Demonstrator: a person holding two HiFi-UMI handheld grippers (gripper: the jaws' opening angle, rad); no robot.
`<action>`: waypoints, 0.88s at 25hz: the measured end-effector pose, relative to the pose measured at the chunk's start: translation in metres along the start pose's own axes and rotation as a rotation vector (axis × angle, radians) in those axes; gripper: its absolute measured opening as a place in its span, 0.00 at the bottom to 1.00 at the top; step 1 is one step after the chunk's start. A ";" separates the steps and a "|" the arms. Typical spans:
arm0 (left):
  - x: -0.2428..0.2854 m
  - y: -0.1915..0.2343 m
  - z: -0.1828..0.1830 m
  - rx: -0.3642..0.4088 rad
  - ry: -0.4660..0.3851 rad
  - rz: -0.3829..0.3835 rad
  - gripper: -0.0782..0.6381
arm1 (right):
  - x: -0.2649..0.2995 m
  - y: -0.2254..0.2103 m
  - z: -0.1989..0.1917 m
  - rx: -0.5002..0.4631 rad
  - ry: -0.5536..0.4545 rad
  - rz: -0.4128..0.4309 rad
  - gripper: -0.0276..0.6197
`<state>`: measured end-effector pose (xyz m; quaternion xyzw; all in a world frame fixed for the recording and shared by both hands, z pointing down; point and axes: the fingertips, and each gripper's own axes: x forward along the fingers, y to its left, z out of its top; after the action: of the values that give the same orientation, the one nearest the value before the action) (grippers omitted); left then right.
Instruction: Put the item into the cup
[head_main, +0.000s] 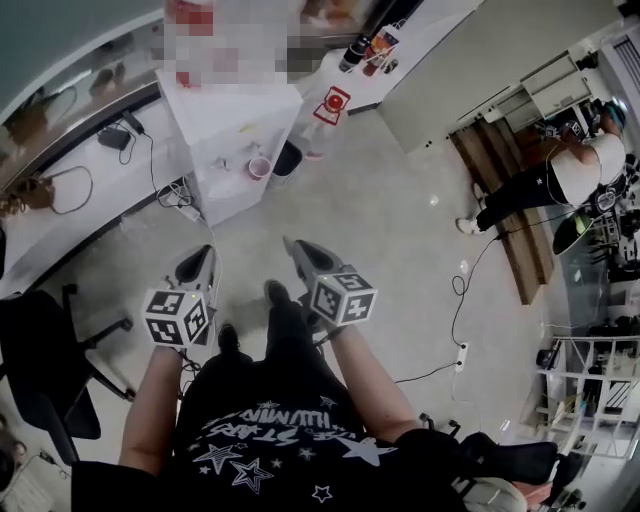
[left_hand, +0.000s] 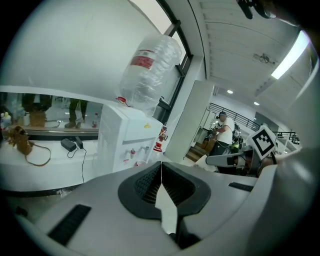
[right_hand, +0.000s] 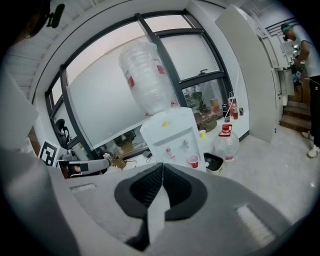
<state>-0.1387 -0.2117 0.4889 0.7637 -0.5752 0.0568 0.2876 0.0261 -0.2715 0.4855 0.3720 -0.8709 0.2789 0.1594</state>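
1. Left hand-held gripper (head_main: 198, 262) and right hand-held gripper (head_main: 300, 252): both pressed together, holding nothing.
2. Approach stage, I'd say: the cup (head_main: 259, 167) sits well ahead on the water dispenser (head_main: 225, 130); no item visible, so locate it next.

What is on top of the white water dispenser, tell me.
A big clear bottle with a red label, upended on the water dispenser. Its mouth is hidden inside the top.

floor (head_main: 400, 210): water dispenser (head_main: 225, 140), water jug (head_main: 333, 105), black bin (head_main: 287, 158), power strip (head_main: 461, 355) | dispenser tray: red cup (head_main: 259, 167)
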 end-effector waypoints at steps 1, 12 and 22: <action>0.005 0.000 0.001 -0.004 0.000 0.016 0.12 | 0.004 -0.005 0.004 -0.001 0.004 0.010 0.05; 0.071 -0.003 0.025 -0.068 -0.017 0.134 0.12 | 0.058 -0.060 0.052 -0.046 0.076 0.119 0.05; 0.123 0.018 0.023 -0.135 -0.029 0.266 0.12 | 0.126 -0.106 0.055 -0.065 0.167 0.203 0.05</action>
<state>-0.1193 -0.3307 0.5281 0.6603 -0.6780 0.0448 0.3200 0.0163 -0.4350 0.5423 0.2519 -0.8963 0.2951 0.2146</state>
